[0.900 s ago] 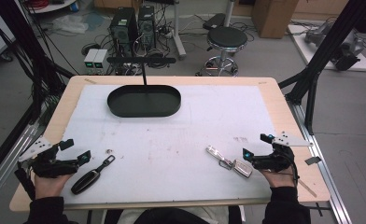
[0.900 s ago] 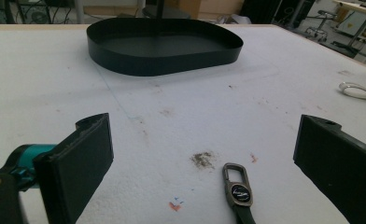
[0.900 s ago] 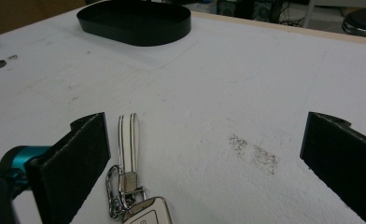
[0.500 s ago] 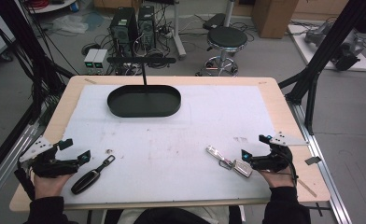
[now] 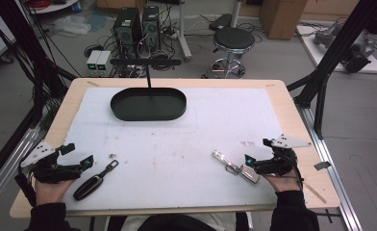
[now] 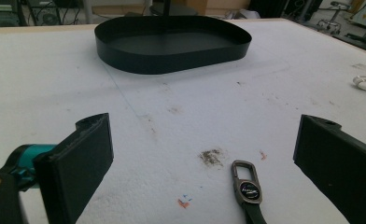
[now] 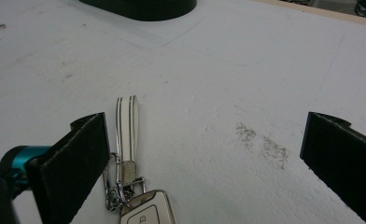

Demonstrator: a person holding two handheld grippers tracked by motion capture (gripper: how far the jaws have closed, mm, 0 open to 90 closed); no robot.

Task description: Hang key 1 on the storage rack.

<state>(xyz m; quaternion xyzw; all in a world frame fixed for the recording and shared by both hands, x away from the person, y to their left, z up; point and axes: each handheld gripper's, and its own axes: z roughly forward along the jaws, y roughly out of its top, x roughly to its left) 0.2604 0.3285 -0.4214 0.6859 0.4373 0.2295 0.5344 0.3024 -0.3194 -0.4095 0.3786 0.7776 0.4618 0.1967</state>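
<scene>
Little has changed over the last second: both of our hands sit at the near edge of the table (image 5: 292, 103), much where they were, and neither key fob has shifted on the white foam sheet (image 5: 177, 144). The right hand looks a touch closer to its fob than before, though only slightly. We read this as the approach to a pick-up not yet closed; nothing is gripped and nothing has gone into the tray.

Nearest on the left, our left hand-held gripper (image 5: 83, 162) lies low and nearly level, pointing right and slightly away from us, its jaws spread wide with nothing between the pads. The long black key fob with a metal clip loop (image 5: 94, 181) lies just right of it on the foam; in the left gripper view the clip end (image 6: 247, 187) sits ahead between the jaws, nearer the right one, untouched.

On the right, our right hand-held gripper (image 5: 248, 161) points left, also low and level, jaws wide. The white key fob with a striped strap and metal ring (image 5: 236, 167) lies right at its tips; in the right gripper view the strap (image 7: 127, 128) runs just beside the left jaw, and the fob body is at the bottom edge, so we cannot tell whether that jaw touches it.

Far across the foam, the empty black oval metal tray (image 5: 117, 103) stands well apart from both fobs
</scene>
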